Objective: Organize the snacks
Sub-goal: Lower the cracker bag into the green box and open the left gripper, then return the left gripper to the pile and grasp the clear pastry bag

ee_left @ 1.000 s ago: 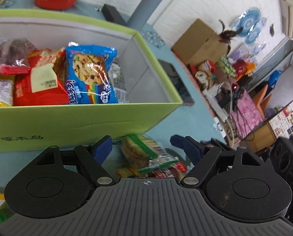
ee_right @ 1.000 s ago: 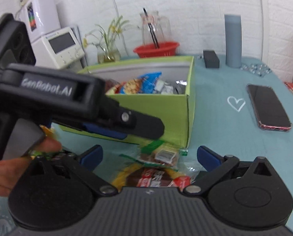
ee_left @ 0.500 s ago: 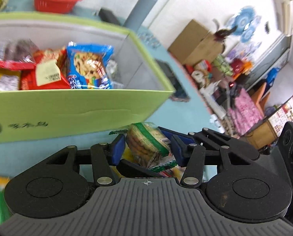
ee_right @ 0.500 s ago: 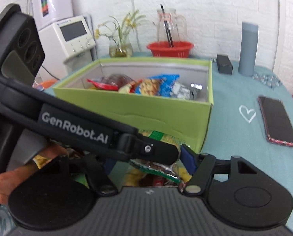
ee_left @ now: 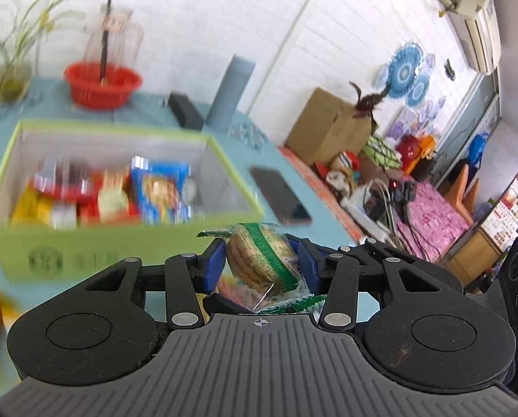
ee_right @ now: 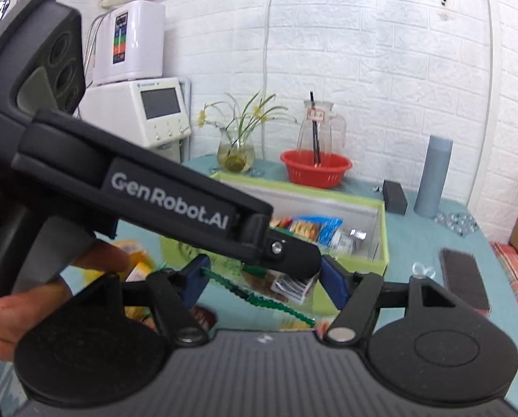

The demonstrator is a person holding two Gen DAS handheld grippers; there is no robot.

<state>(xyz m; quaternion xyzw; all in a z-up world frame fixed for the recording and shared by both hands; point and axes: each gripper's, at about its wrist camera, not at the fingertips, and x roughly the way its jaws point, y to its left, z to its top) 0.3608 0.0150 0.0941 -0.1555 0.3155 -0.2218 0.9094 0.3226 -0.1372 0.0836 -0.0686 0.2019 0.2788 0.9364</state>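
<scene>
My left gripper point(ee_left: 259, 260) is shut on a green cracker packet point(ee_left: 259, 260) and holds it in the air, in front of the green box point(ee_left: 126, 243) that holds several snack bags point(ee_left: 158, 194). In the right wrist view the left gripper point(ee_right: 286, 253) crosses in front, with the cracker packet point(ee_right: 286, 285) hanging between my right gripper's point(ee_right: 264, 278) blue pads. The right jaws stand on both sides of the packet; I cannot see whether they press it. More snacks point(ee_right: 137, 271) lie on the table at the left.
A phone point(ee_right: 463, 281) lies right of the box point(ee_right: 384, 239). A red basin point(ee_right: 316, 172), a glass jug point(ee_right: 319, 132), a flower vase point(ee_right: 234, 153), a grey cylinder point(ee_right: 434, 175) and a black case point(ee_right: 394, 196) stand behind it.
My left gripper closed on the cracker packet and lifted it well above the table. The right gripper rose with it, and its jaws narrowed around the packet.
</scene>
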